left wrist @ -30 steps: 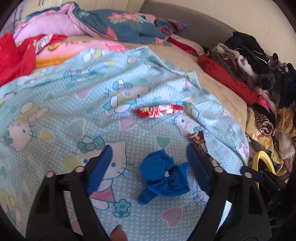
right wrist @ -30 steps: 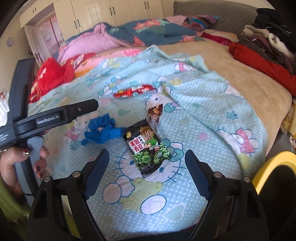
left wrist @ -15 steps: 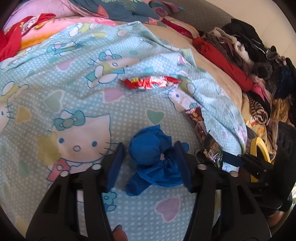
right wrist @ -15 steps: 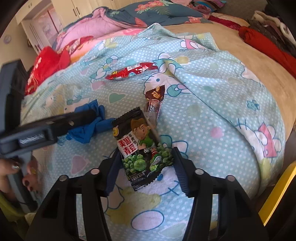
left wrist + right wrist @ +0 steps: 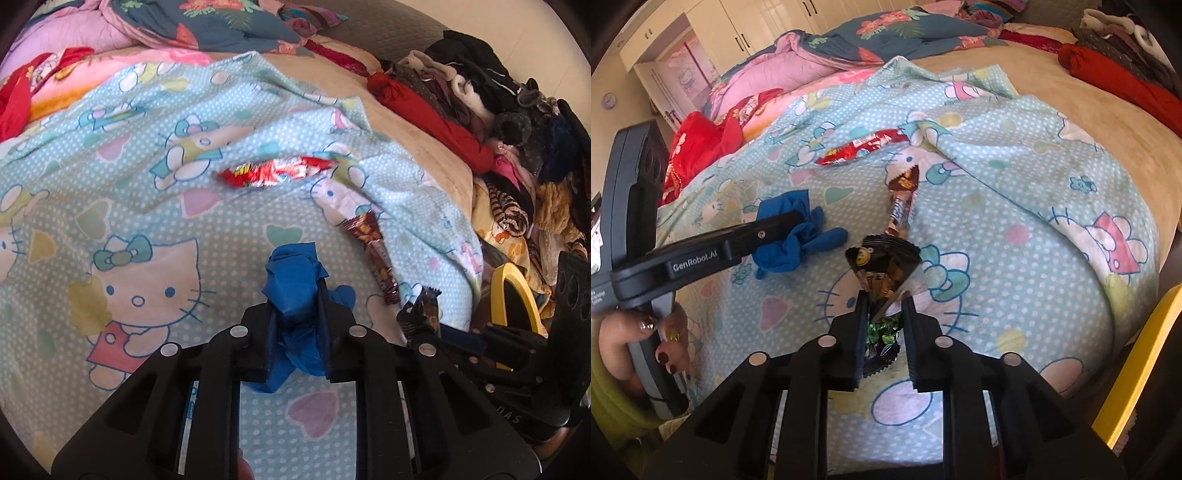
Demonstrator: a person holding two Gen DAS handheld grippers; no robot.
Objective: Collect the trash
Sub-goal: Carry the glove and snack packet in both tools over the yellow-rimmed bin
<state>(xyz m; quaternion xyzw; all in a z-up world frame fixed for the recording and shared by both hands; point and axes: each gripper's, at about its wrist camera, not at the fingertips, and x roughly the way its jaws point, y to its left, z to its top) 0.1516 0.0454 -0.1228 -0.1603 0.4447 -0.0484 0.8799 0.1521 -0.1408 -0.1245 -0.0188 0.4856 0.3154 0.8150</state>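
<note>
Clamping now, left gripper [image 5: 295, 325] on blue glove [image 5: 291, 284], right gripper [image 5: 884, 314] on snack packet [image 5: 882, 266] (both previously open)

A cartoon-cat sheet [image 5: 155, 206] lies beside piled clothes [image 5: 491, 122].

A sunlit bed [image 5: 1052, 122] under a cartoon sheet [image 5: 1015, 221]; cream wardrobes [image 5: 746, 26] stand beyond, clothes [image 5: 498, 110] heaped alongside.

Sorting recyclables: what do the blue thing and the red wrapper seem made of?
Blue glove: likely thin rubbery nitrile or latex, matte; it bunches softly and has a rounded fingertip. Red wrapper: probably metallised plastic film, glossy; it crinkles and glints silver.
</note>
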